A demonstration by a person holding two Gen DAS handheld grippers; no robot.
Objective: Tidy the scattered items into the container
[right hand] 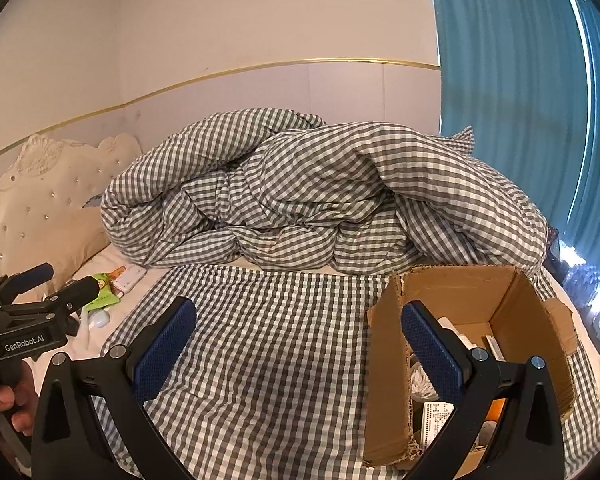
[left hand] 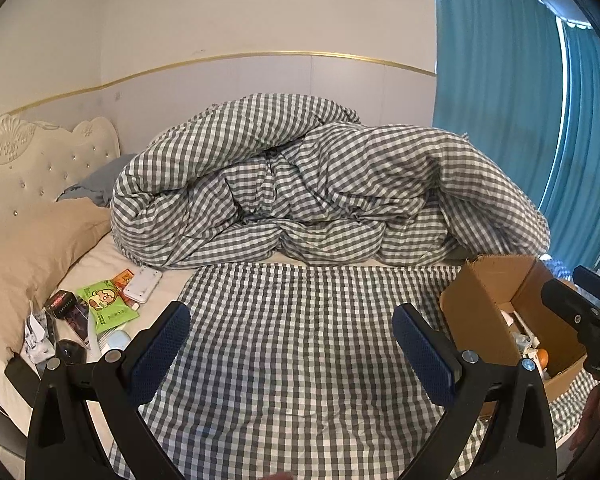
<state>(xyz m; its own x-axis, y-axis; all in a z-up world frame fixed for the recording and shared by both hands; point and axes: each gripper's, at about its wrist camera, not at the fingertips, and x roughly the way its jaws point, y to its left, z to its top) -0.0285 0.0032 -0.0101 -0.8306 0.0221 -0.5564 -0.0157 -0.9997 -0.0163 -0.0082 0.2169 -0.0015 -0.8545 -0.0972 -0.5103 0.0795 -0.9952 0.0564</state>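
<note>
A cardboard box [right hand: 384, 364] stands open on the bed at the right and holds several small items; it also shows in the left wrist view [left hand: 480, 300]. Scattered items lie at the left by the pillow: a green snack packet [left hand: 107, 304], a white flat case [left hand: 142, 285], a dark packet [left hand: 66, 304] and a pale blue bottle [left hand: 116, 339]. My left gripper [left hand: 292, 344] is open and empty over the checked sheet. My right gripper [right hand: 298, 340] is open and empty, its right finger over the box's near wall.
A bunched checked duvet [left hand: 300, 188] fills the back of the bed. A beige pillow [left hand: 32, 248] and white headboard [left hand: 24, 156] are at the left. A teal curtain [left hand: 520, 100] hangs at the right. A checked sheet [left hand: 300, 340] covers the middle.
</note>
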